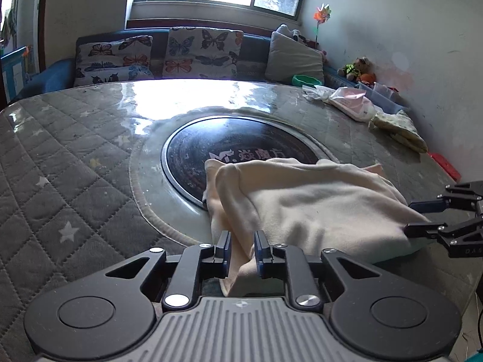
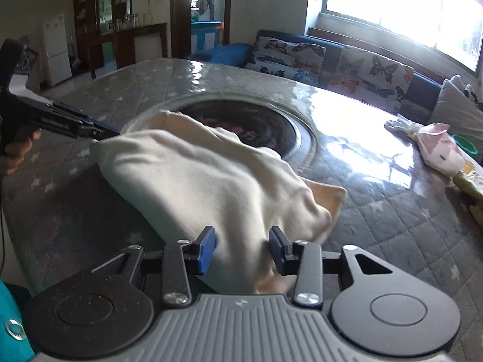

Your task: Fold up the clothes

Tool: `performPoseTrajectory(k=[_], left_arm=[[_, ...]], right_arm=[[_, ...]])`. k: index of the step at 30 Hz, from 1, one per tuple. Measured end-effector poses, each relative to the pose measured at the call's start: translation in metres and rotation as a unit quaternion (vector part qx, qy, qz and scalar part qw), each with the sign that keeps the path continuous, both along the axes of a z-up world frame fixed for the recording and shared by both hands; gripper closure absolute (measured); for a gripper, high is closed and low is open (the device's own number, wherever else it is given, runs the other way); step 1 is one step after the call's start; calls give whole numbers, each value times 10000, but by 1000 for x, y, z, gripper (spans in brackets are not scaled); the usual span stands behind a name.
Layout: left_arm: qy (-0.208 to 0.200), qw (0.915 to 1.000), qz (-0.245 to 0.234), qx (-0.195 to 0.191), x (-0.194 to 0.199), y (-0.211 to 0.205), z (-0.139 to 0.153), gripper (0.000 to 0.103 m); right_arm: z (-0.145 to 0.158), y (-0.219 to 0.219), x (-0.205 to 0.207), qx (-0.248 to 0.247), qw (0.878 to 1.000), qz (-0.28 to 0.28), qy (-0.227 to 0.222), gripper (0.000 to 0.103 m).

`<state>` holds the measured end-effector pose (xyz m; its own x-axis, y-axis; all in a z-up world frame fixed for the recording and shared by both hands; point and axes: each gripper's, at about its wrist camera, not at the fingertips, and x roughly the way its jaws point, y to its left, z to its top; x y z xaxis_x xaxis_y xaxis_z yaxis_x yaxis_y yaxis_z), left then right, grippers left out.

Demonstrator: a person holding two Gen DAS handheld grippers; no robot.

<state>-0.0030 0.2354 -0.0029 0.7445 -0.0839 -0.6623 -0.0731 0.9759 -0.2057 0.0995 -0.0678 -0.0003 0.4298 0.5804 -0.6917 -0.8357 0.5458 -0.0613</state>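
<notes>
Cloth (image 1: 317, 211) runs lengthwise between my two tongs on the surface (image 1: 75, 157): left tongs (image 1: 243, 252) narrow with one end between the pads, right tongs (image 2: 243, 249) parted wider, loosely straddling the other.

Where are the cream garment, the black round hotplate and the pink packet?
cream garment (image 1: 317, 208), left wrist view, on its broad top fold.
black round hotplate (image 1: 193, 154), left wrist view, on its bare dark surface left of the logo.
pink packet (image 2: 443, 150), right wrist view, on its pale pink side.
</notes>
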Motion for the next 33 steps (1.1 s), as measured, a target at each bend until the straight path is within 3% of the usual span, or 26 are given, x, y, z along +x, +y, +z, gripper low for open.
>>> performPoseTrajectory(k=[9,12,14,16,18,20,23,27,29,31,33], left_arm=[[168,9983,-20,-563,21,12,-7,85],[331,9974,76,-634,29,18,-13,74],[307,9967,131,-735,31,20,-14,74],[226,9972,57,-713,30,17,-14,80],[136,9977,-43,-656,30,13,-14,97],[-67,9997,4,-218,26,5,-7,98],[-512,9948,47,881,17,-13,8,98],[-614,9739,15,2187,13,-34,0,101],[-540,9572,34,2842,14,-43,-13,101],[-412,9509,128,3064,15,-41,-22,101],[-323,9606,289,2744,15,-30,-19,101]], right_arm=[[10,-1,-2,76,9996,0,-288,53],[14,2,-6,144,9993,112,-312,53],[15,2,-10,129,9992,161,-346,53],[15,2,-12,143,9991,205,-332,53],[14,3,-14,153,9991,260,-306,52],[12,5,-16,127,9989,334,-305,52],[5,7,-15,-36,9989,340,-335,52],[-8,4,-9,-70,9995,250,-153,53],[-10,4,-7,-62,9995,267,-130,53],[-9,4,-7,-70,9995,281,-114,53],[-5,3,-5,-28,9996,263,-57,53]])
